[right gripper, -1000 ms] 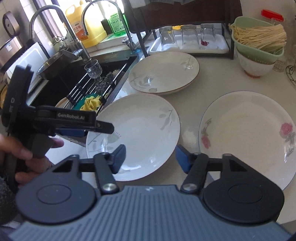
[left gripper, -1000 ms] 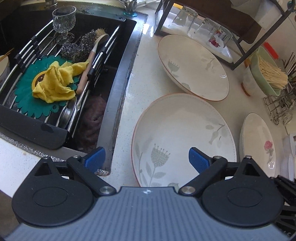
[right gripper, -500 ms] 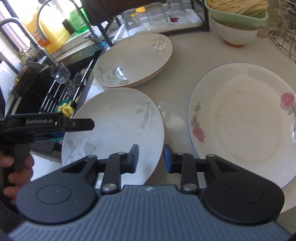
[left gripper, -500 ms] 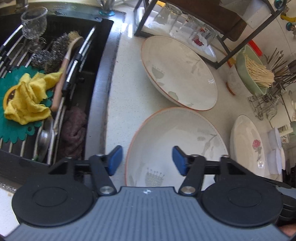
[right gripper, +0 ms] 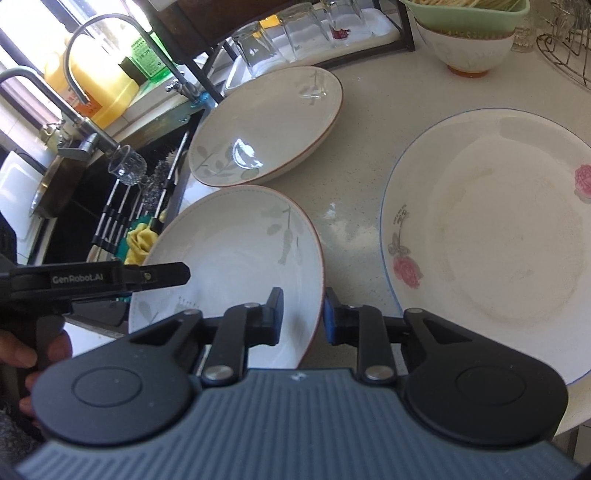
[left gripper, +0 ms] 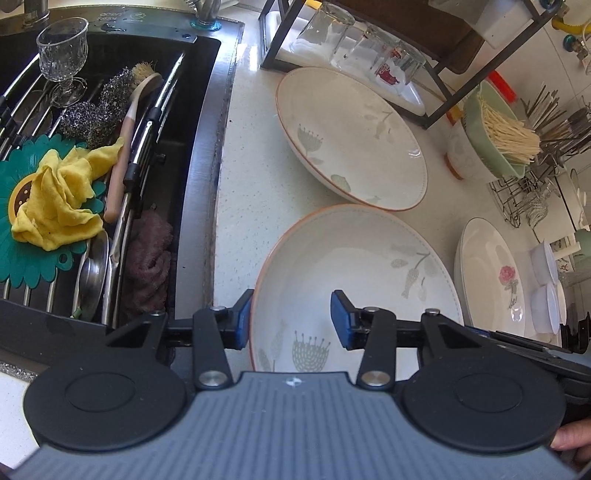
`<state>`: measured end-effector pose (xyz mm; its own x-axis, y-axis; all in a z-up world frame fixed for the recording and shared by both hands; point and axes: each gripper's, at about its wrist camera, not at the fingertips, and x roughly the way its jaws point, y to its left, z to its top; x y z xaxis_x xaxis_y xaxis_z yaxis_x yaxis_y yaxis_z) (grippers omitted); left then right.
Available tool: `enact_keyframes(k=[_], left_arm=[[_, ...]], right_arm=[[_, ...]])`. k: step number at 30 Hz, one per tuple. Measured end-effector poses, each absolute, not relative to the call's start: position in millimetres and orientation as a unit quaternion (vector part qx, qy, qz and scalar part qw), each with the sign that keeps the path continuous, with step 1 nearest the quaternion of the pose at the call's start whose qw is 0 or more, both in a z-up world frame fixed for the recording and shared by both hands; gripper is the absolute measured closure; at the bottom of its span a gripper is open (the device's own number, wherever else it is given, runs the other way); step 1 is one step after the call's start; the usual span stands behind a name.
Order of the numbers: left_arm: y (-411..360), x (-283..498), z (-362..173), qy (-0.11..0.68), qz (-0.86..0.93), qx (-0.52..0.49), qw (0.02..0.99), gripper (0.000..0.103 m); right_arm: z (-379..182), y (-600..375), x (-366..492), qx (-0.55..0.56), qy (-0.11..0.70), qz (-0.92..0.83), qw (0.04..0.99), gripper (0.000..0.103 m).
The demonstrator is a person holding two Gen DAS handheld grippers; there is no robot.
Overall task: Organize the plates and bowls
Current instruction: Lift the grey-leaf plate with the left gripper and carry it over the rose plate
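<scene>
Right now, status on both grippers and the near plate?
Left gripper open, straddling near leaf-pattern plate's left rim. Right gripper open astride its right rim. Second leaf-pattern plate close behind.

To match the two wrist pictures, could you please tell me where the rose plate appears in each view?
Left wrist view: the rose plate lies at the far right edge, seen narrow, right of the near leaf-pattern dish.
Right wrist view: the rose plate fills the right half, right of the same dish.
Shared landmark: the green bowl of noodles.
</scene>
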<state>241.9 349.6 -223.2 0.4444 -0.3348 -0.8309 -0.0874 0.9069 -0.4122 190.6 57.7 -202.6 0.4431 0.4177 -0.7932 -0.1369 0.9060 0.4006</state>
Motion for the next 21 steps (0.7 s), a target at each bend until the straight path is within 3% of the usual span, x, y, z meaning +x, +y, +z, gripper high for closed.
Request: enact_keyframes(k=[21], left_arm=[[299.9,235.5,-172.7,0.516,-0.124,-0.217,0.819,0.054]], right_arm=[[-164.0,5.6,176.6,0.156,0.458,0.159,0.861,0.077]])
